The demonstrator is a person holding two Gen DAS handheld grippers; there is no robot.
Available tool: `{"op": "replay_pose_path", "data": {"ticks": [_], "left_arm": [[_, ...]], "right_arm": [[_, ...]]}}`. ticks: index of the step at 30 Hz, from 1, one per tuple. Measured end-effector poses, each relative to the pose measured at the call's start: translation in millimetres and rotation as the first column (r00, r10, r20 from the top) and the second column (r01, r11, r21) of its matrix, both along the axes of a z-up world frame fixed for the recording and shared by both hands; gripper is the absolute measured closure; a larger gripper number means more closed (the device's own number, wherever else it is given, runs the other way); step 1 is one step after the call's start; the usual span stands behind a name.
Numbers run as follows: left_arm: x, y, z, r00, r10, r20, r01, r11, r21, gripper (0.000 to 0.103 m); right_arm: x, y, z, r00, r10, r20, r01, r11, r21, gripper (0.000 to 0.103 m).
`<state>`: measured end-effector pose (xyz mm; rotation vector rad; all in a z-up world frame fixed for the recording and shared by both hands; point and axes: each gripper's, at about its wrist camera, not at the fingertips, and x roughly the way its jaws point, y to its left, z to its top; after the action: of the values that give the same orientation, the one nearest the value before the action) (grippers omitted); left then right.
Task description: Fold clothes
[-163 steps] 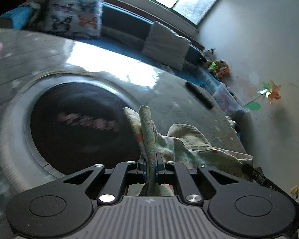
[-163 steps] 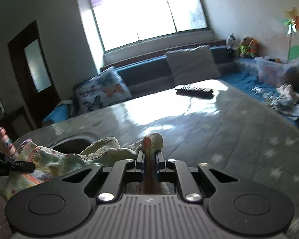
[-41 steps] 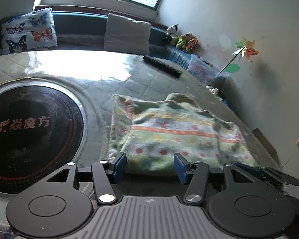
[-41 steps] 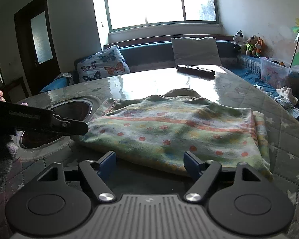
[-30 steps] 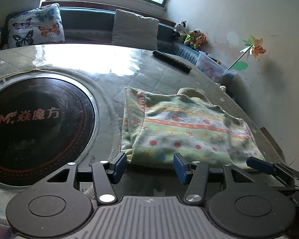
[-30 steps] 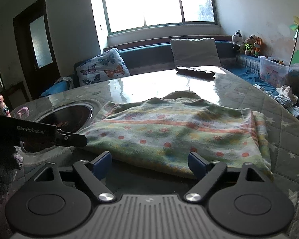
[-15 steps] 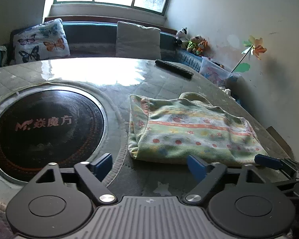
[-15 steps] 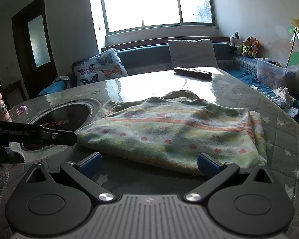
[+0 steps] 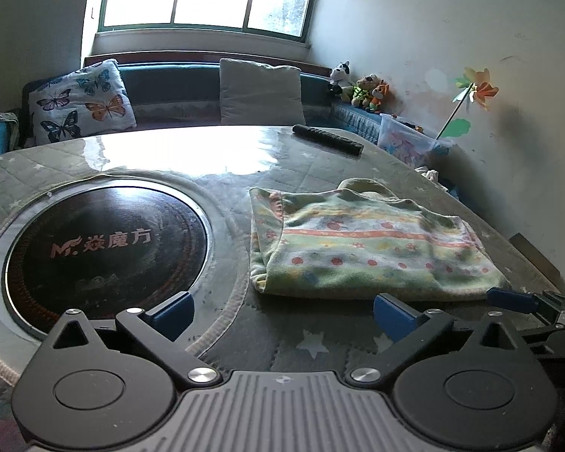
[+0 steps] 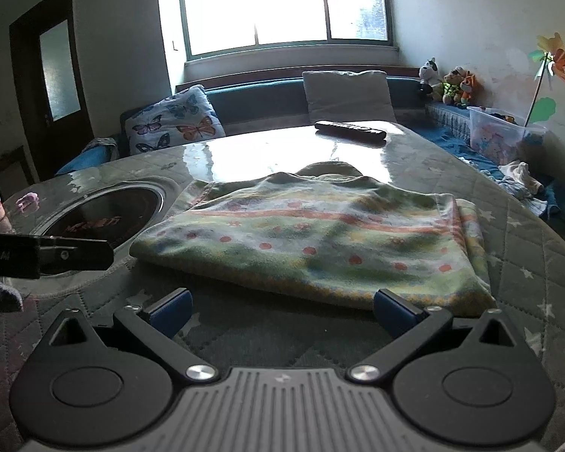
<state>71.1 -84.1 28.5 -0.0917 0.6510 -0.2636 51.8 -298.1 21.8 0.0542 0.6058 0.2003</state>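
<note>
Folded garment [image 10: 312, 241] beside the round cooktop [image 9: 105, 248]; left gripper [image 9: 282, 309] opening, right gripper [image 10: 282, 307] spread wide, both empty. Regrasp matching near-edge corners, likely best, before folding again.

Both wrist views sit low at the near worktop [image 9: 320, 165] edge, tilted down, facing the window [image 10: 286, 3]. They share the garment [image 9: 361, 248], close ahead; the left view looks from further left, over the cooktop [image 9: 101, 245].
</note>
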Motion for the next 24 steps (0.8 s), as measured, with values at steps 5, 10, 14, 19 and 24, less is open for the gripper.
{"op": "replay_pose_path", "data": {"ticks": [5, 10, 14, 19, 24], "left_arm": [[-6.0, 0.9, -1.5, 1.0, 0.0, -0.008, 0.0, 1.0, 0.017, 0.0], [-11.3, 2.1, -4.2, 1.0, 0.007, -0.021, -0.007, 1.0, 0.024, 0.0], [-15.1, 3.3, -6.9, 0.999, 0.022, -0.032, -0.021, 0.999, 0.037, 0.0], [-19.6, 4.2, -9.3, 0.999, 0.033, -0.038, -0.031, 0.998, 0.054, 0.0], [-24.7, 3.7, -9.1, 0.999, 0.026, -0.036, -0.024, 0.998, 0.056, 0.0]], "right_arm": [[-2.2, 1.5, 0.1, 1.0, -0.018, -0.004, 0.018, 1.0, -0.004, 0.0], [-3.7, 6.2, -1.7, 1.0, -0.022, -0.015, 0.022, 0.999, -0.03, 0.0], [-6.1, 8.6, -3.4, 0.999, -0.032, -0.027, 0.031, 0.999, -0.038, 0.0], [-8.2, 10.7, -5.5, 0.998, -0.054, -0.04, 0.052, 0.997, -0.054, 0.0], [-10.7, 11.6, -6.6, 0.997, -0.061, -0.044, 0.059, 0.997, -0.058, 0.0]]}}
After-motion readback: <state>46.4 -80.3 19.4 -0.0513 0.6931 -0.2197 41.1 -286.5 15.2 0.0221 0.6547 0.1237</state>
